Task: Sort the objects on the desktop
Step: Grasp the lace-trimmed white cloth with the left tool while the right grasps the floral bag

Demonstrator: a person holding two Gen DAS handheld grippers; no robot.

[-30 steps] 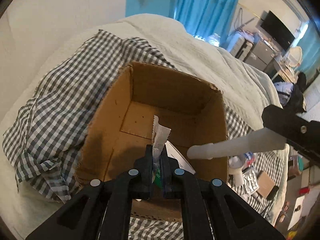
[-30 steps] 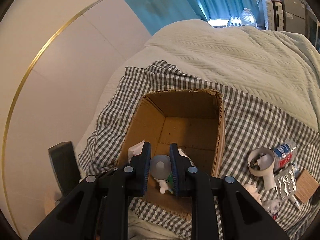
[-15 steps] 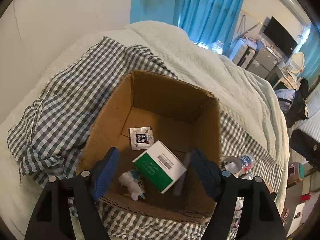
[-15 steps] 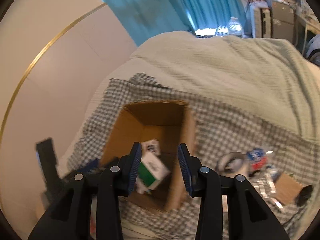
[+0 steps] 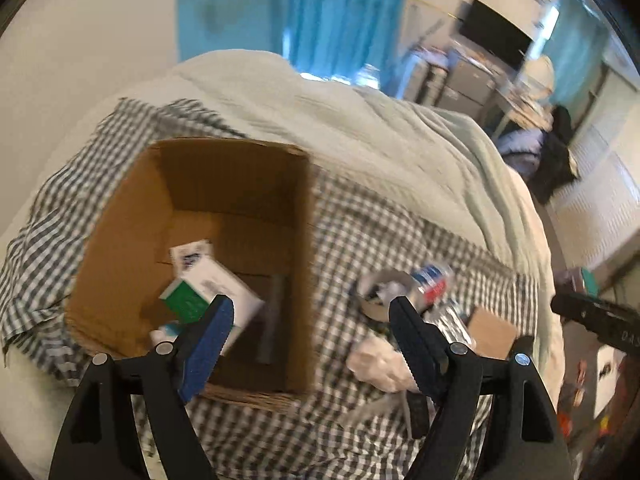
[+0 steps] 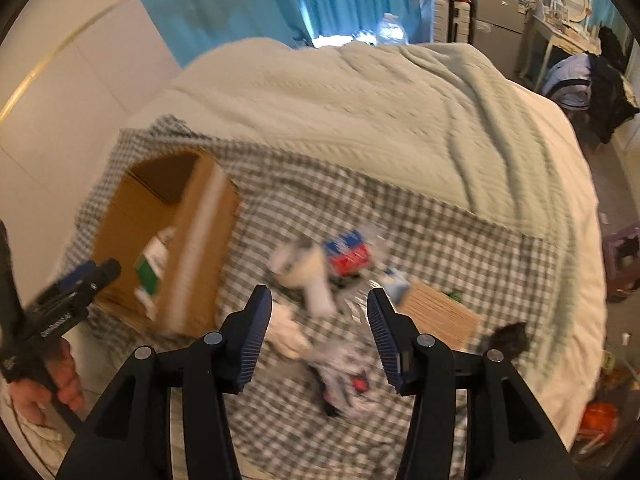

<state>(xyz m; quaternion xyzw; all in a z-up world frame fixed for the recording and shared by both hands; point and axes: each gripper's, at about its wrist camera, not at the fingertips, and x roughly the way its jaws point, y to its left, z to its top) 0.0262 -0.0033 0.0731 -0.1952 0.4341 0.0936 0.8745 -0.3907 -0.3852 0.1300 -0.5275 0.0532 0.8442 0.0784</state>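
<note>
Partway through, by the looks of it. Already sitting in the cardboard box (image 5: 132, 240): a green-and-white carton (image 5: 212, 292), a small white sachet (image 5: 190, 254) behind it, a grey stick-shaped thing (image 5: 274, 320) along the right wall, plus something small and white near the front corner, too blurry to name.

Still out on the checked cloth (image 6: 460, 240) on the bed, just to the right of the box: a roll of tape (image 6: 298, 268), a crushed bottle with a red-and-blue label (image 6: 348, 256), a flat brown cardboard piece (image 6: 440, 316), a crumpled white tissue (image 6: 286, 332), some foil-ish wrapper and a dark little item near the cloth's edge. Lots of motion blur, so no promises on the small stuff.

Left claw (image 5: 308, 338): released, jaws opening wide, nothing between them, hanging over the box's right rim. Right claw (image 6: 318, 334): also empty, jaws opening, pointed down at the leftover pile.

Guessing well under half done, maybe four things in and six or so left. Next up probably the tissue or tape, being nearest.
</note>
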